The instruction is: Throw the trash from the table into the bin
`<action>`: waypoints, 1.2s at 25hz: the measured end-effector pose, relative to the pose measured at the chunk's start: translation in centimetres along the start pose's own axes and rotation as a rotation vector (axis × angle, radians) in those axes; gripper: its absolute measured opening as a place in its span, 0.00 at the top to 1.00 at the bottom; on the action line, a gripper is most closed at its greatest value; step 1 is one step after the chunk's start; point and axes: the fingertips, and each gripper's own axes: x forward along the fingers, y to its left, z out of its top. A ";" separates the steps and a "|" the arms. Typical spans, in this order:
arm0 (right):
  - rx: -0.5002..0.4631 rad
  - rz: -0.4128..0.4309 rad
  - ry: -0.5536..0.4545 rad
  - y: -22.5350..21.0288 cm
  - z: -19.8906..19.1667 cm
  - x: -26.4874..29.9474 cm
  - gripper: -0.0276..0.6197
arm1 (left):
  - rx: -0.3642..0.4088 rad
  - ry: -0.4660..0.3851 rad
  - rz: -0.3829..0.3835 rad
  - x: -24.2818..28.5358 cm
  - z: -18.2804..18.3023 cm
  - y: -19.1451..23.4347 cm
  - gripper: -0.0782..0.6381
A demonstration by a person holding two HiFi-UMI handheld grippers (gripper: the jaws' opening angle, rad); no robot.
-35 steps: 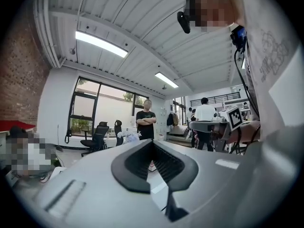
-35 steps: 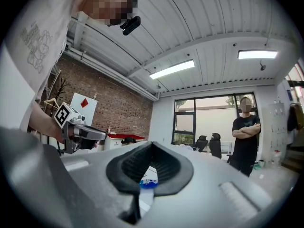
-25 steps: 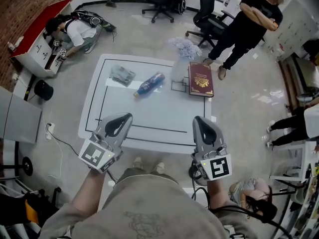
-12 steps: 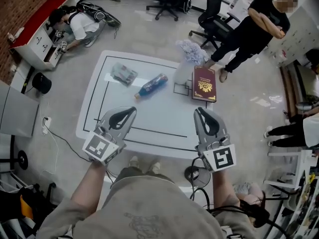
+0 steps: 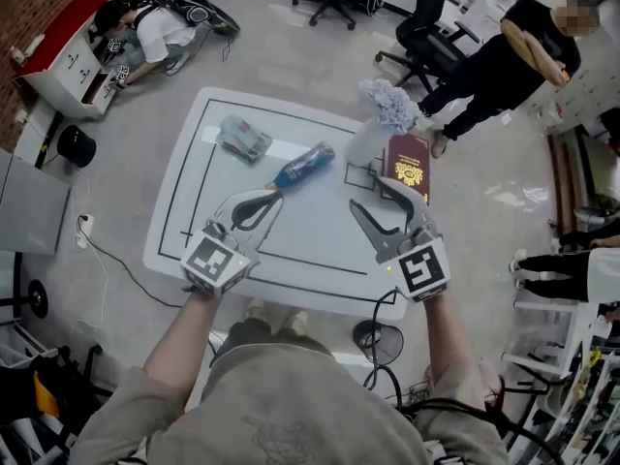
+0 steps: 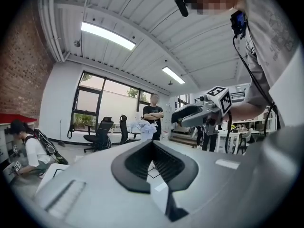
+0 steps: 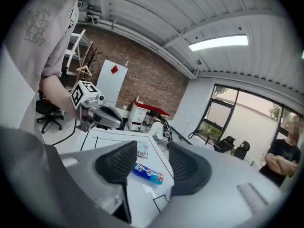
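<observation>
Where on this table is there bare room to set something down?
The near half of the table is bare, as is the left side beside the crumpled packet. The far edge is crowded: packet, blue bottle, flower vase, red book.

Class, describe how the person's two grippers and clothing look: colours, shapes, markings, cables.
The left gripper and right gripper: grey shells, black ribbed tongs, each with a white cube of black square markers. A black cable trails below the right one. The person wears a short-sleeved grey-beige T-shirt.
</observation>
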 end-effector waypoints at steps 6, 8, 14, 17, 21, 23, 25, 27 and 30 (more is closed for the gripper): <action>-0.143 0.226 0.093 1.8 -2.4 5.8 0.55 | -0.012 0.012 -0.026 1.6 -2.9 2.2 0.89; -0.197 0.286 0.140 2.4 -3.6 7.5 0.52 | -0.031 0.034 -0.013 1.9 -3.9 3.0 0.89; -0.285 0.435 0.207 3.8 -6.7 12.6 0.44 | -0.073 0.078 -0.001 2.7 -6.5 4.3 0.89; -0.328 0.494 0.243 4.1 -8.8 15.1 0.41 | -0.060 0.100 -0.027 2.9 -8.3 4.2 0.89; -0.453 0.552 0.349 4.8 -12.5 18.0 0.39 | -0.068 0.109 -0.037 2.9 -9.6 4.1 0.89; -0.497 0.585 0.395 5.3 -14.1 19.2 0.39 | -0.072 0.115 -0.038 2.9 -10.1 4.2 0.89; -0.533 0.618 0.442 5.9 -15.7 20.2 0.39 | -0.080 0.128 -0.034 2.9 -10.6 4.3 0.89; -0.556 0.651 0.480 6.5 -17.1 21.0 0.39 | -0.090 0.140 -0.031 3.0 -11.3 4.4 0.89; -0.544 0.725 0.515 7.7 -18.7 21.8 0.39 | -0.095 0.164 -0.027 3.1 -12.5 4.6 0.89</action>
